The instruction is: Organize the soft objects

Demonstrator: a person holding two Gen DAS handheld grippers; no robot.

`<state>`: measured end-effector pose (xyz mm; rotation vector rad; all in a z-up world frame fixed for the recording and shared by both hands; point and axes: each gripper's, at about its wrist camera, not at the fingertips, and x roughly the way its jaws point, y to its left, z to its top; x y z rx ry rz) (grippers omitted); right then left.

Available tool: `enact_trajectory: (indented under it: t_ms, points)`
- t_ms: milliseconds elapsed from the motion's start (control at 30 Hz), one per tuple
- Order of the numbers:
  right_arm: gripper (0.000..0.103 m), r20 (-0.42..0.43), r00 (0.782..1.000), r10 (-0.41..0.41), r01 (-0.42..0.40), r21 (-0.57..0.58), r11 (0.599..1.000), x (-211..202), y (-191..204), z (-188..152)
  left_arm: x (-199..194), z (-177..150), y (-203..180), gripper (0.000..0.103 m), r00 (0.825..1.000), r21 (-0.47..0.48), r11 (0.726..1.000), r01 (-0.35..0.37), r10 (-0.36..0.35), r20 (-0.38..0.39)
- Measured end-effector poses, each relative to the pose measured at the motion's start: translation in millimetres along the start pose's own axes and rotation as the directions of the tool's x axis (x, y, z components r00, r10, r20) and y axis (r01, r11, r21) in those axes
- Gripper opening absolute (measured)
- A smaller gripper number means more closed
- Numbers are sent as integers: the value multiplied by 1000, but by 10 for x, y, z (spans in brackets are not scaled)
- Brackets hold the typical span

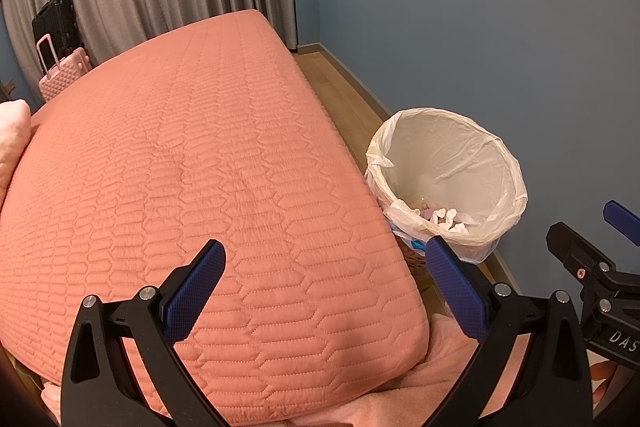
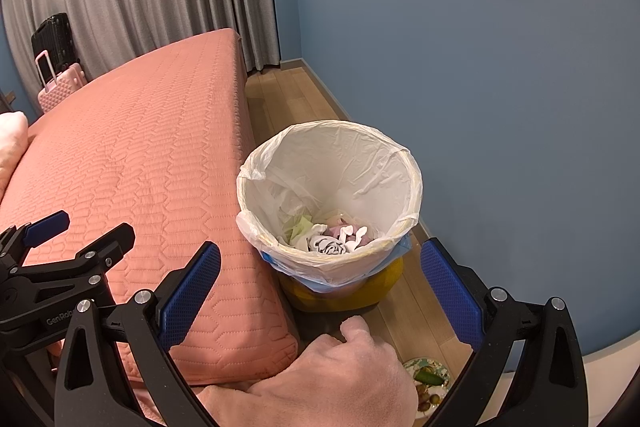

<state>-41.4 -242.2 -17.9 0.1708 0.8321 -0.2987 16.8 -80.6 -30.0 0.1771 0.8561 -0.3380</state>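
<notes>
A bin with a white liner (image 1: 448,163) (image 2: 332,163) stands on the floor against the bed's near corner. Crumpled soft pieces (image 2: 332,239) in white, grey, pink and pale green lie at its bottom. My left gripper (image 1: 324,255) hangs open over the bed corner, holding nothing; the right wrist view shows it at the left (image 2: 94,227). My right gripper (image 2: 320,251) is open above the near rim of the bin, also holding nothing, and appears at the right edge (image 1: 588,227). Pink fleece fabric (image 1: 460,387) lies below the bed corner.
The bed (image 1: 200,167) (image 2: 140,147) has a salmon quilted cover, with a pale pink pillow (image 1: 12,135) at its left. A bare hand (image 2: 332,375) sits low between the right gripper's fingers. A plate of food (image 2: 430,383) lies on the floor. Suitcases (image 2: 60,71) stand by the curtain.
</notes>
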Motion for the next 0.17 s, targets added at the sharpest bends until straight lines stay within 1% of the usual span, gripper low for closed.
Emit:
enact_trajectory:
  t_ms: [167]
  points:
    - [97, 3, 1000, 1, -1, -3, 1000, 11, -14, 29, -12, -3, 15, 96, 1000, -1, 1000, 4, -4, 7]
